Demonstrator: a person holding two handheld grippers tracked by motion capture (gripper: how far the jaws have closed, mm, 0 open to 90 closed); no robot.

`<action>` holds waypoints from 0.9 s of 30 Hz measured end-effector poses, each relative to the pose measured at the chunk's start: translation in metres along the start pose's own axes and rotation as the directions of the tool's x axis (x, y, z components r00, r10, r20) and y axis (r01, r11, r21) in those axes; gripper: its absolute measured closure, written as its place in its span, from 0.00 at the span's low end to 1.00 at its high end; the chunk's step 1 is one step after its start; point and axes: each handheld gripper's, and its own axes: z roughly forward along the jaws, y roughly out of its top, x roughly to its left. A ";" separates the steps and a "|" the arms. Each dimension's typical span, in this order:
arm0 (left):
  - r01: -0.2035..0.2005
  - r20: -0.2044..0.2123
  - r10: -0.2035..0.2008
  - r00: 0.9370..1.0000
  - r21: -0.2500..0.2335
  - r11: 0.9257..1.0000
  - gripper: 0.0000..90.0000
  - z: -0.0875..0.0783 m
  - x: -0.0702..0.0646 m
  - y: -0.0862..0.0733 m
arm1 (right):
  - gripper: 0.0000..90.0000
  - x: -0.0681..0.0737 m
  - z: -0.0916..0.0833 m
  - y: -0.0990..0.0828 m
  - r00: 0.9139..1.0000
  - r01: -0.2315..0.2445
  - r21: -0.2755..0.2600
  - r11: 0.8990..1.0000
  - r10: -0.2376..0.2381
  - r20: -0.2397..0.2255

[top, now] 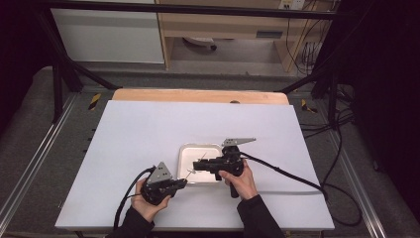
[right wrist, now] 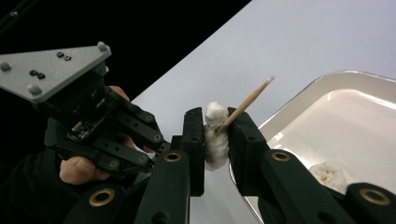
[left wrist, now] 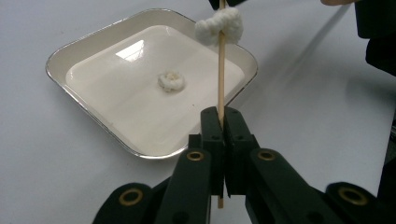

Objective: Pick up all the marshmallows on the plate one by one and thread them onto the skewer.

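Note:
My left gripper (left wrist: 223, 119) is shut on the lower end of a thin wooden skewer (left wrist: 221, 70), which points up over the tray. A white puffy piece (left wrist: 219, 25) is threaded near the skewer's tip. My right gripper (right wrist: 215, 126) is shut on that white piece (right wrist: 215, 140), with the skewer (right wrist: 245, 105) poking out between its jaws. A second white piece (left wrist: 171, 80) lies in the middle of the shallow white tray (left wrist: 60, 70). In the high view the left gripper (top: 184, 182) and the right gripper (top: 199, 166) meet at the tray's (top: 181, 158) front left corner.
The tray sits on a white tabletop (top: 148, 129) with broad bare room to the left, right and far side. Cables trail from both grippers, the right one (top: 287, 173) across the table. In the right gripper view the left gripper (right wrist: 156, 140) is close by.

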 end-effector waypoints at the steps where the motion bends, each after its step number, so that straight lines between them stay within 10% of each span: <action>1: -0.001 -0.002 0.001 1.000 -0.001 1.000 0.98 0.000 0.000 0.000 | 0.87 0.000 0.001 -0.001 1.000 -0.001 0.003 1.000 0.001 -0.002; 7: 0.004 0.000 -0.004 1.000 -0.008 1.000 0.98 0.000 0.001 0.000 | 0.84 0.001 0.000 -0.001 1.000 0.007 -0.002 1.000 -0.007 0.006; 15: 0.039 -0.005 -0.040 0.999 -0.029 0.999 0.98 -0.006 0.008 -0.001 | 0.56 0.007 -0.015 0.009 0.995 0.060 -0.063 0.996 -0.055 0.078; 27: 0.058 -0.015 -0.058 0.998 -0.035 0.998 0.98 -0.013 0.015 -0.002 | 0.18 0.007 -0.027 0.008 0.938 0.198 0.045 0.979 -0.203 0.279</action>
